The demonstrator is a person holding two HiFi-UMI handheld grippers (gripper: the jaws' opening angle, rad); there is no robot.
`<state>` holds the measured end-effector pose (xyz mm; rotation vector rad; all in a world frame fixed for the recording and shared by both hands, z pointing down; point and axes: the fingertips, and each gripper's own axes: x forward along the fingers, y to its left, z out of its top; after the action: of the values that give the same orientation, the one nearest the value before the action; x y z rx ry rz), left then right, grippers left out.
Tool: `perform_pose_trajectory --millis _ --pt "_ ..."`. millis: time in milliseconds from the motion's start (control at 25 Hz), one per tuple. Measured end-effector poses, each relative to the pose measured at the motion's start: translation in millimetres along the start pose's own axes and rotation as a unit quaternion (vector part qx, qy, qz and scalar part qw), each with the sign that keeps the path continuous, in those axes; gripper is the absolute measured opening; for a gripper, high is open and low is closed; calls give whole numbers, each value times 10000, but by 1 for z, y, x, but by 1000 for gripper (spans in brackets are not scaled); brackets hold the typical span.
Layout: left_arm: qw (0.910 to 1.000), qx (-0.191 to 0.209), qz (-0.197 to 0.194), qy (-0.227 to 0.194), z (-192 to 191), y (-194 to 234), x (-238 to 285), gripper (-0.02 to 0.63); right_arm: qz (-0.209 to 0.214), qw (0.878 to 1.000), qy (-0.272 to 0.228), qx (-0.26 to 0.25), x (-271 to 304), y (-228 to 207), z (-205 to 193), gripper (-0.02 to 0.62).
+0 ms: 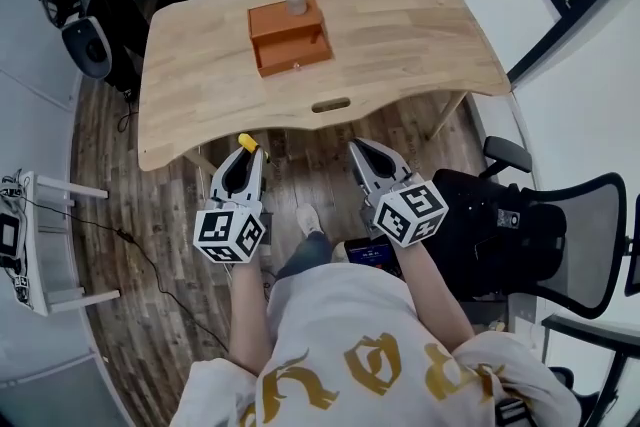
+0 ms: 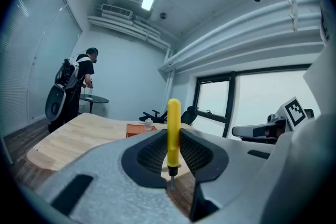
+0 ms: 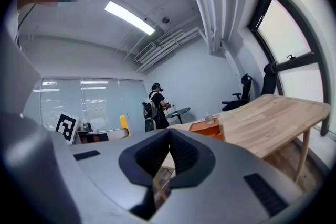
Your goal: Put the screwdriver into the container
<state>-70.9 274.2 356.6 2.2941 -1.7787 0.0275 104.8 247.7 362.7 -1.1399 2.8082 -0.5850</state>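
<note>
Two things are proving hard to read: the screwdriver's (image 2: 173, 131) metal tip is disappearing behind my left gripper (image 2: 172, 150), and in the head view only the yellow handle end is poking past it. My left fingers (image 2: 152, 157) are pinching that handle, which is standing upright between them, just off the desk's (image 1: 400, 25) near edge, over the floor (image 1: 140, 245). My right gripper (image 3: 168, 134) is hanging alongside, its fingers (image 3: 186, 157) pressing together on nothing. The orange container (image 1: 275, 18) is sitting toward the middle of the desk's far edge. A small pale bottle (image 1: 296, 1) is standing at its far side; whether on it or inside it, I cannot tell.
</note>
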Motion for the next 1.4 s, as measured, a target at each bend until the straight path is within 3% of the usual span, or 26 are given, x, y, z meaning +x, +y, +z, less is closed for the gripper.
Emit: perform_pose_trajectory --millis 440,1040,1400 --pt "9998 -20 -78 169 -7 26 64 72 -117 9995 178 -254 48 -37 6 11" --pt "9988 -225 -273 351 23 135 216 72 -120 9993 367 26 218 -102 29 11" --pt "9971 -309 -447 540 27 187 290 72 -587 9952 743 -240 300 -147 24 11"
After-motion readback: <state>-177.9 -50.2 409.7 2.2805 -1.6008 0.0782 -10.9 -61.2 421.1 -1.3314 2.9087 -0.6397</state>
